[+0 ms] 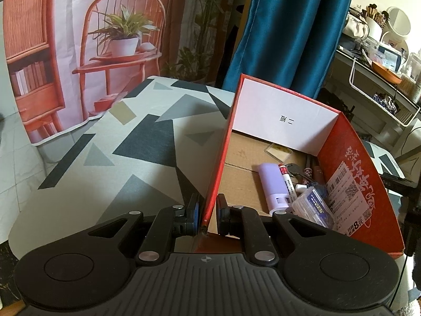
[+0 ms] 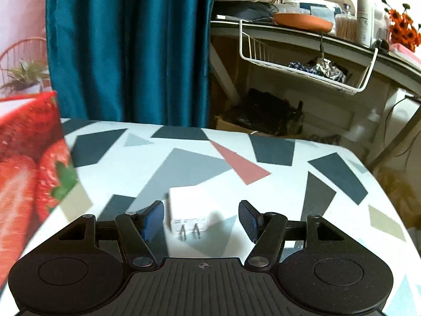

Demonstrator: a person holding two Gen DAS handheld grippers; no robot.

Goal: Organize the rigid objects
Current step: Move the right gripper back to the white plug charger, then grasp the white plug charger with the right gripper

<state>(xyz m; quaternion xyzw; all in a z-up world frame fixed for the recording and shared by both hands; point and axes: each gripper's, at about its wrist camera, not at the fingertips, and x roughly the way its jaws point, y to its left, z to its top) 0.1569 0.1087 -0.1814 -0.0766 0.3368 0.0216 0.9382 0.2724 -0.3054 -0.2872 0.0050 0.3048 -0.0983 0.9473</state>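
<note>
A red cardboard box (image 1: 360, 184) stands open on the patterned table. My left gripper (image 1: 209, 216) is shut on the box's left wall near its front corner. Inside lie a lilac case (image 1: 271, 184), a marker (image 1: 286, 184), a clear plastic box (image 1: 313, 208) and other small items. In the right wrist view a white charger plug (image 2: 188, 210) lies on the tablecloth (image 2: 263, 197), prongs toward me. My right gripper (image 2: 201, 218) is open with the plug between its fingers, not touching it. The box's strawberry-printed outside (image 2: 29, 171) fills the left of that view.
A blue curtain (image 2: 129, 47) hangs behind the table. A cluttered desk with a white wire basket (image 2: 302, 63) stands at the right. A printed backdrop with a chair and plant (image 1: 118, 39) hangs at the back left. The table's far edge lies close behind the box.
</note>
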